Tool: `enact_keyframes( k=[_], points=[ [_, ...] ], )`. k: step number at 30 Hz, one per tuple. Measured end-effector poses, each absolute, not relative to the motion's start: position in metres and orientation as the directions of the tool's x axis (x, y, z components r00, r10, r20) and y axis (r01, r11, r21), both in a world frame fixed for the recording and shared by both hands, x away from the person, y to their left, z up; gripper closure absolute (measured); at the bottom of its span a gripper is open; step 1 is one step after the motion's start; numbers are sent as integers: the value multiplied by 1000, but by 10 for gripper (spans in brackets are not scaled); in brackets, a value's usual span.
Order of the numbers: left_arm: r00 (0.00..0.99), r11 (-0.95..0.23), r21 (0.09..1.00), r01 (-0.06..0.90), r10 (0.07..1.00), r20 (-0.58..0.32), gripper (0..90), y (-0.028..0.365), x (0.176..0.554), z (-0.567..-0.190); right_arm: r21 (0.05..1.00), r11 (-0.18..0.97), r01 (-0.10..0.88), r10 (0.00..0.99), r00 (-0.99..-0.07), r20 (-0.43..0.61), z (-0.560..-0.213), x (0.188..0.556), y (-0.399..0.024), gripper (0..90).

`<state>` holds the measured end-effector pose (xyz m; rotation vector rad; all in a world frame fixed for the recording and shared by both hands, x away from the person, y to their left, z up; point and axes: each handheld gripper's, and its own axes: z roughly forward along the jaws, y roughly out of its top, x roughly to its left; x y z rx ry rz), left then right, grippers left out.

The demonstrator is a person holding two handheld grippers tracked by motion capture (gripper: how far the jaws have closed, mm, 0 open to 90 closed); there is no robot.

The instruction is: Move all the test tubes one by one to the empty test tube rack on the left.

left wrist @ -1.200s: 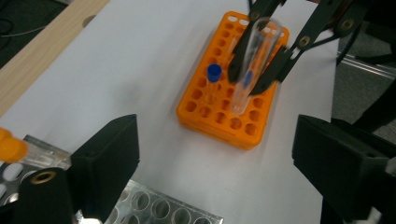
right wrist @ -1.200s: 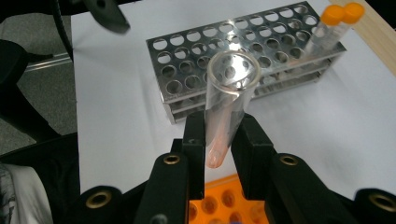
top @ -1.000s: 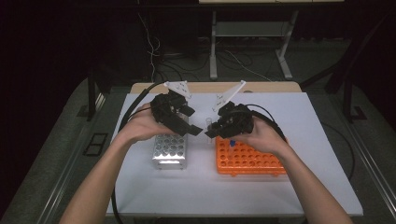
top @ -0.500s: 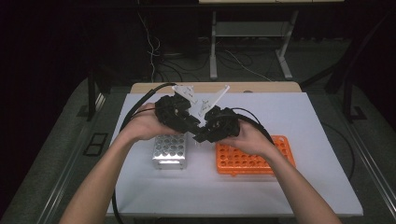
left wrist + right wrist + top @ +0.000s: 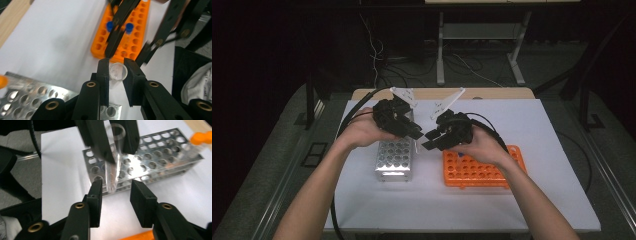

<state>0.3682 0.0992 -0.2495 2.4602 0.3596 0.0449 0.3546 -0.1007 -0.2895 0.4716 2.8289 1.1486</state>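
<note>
So this looks like a mid-air handover of a clear tube [image 5: 118, 72], caught right at the swap. The left tongs [image 5: 117, 75] are clamped on the tube just under its open rim, and in the right gripper view you can see it hanging down between those pads with the rounded bottom pointing at the surface [image 5: 532, 125]. The right tongs [image 5: 117, 192] have just been opening, and their pads now stand apart on either side of the tube's lower end, not touching it as far as I can tell. All of this hangs between the metal rack [image 5: 394, 160] and the orange rack [image 5: 482, 172], a bit above both. My read: the pass itself is basically done, the tube now belongs to the left side. What's left is the right tongs backing clear and the tube going down into a hole, probably in the metal rack since that's the left hand's side, though that's a guess. Two blue-capped tubes [image 5: 109, 25] stand in the orange rack, and something orange-capped [image 5: 203, 136] sits at the far end of the metal one.
</note>
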Motion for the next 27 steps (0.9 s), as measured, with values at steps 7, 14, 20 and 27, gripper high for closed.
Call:
enact_keyframes(
  k=[7,14,20,27],
  points=[
    [943,-736,612,288,331,-45,744,109,385,-247,711,640,291,349,-935,69,-284,355,-129,509],
    [928,-729,610,312,372,-31,744,114,401,-244,715,616,331,395,-915,84,-286,353,-152,441],
    [914,-718,615,327,406,-13,744,117,416,-240,723,585,368,453,-887,84,-285,348,-172,298],
    [895,-703,616,355,447,-5,744,122,431,-241,738,524,425,544,-834,95,-286,342,-199,58]
  ],
)
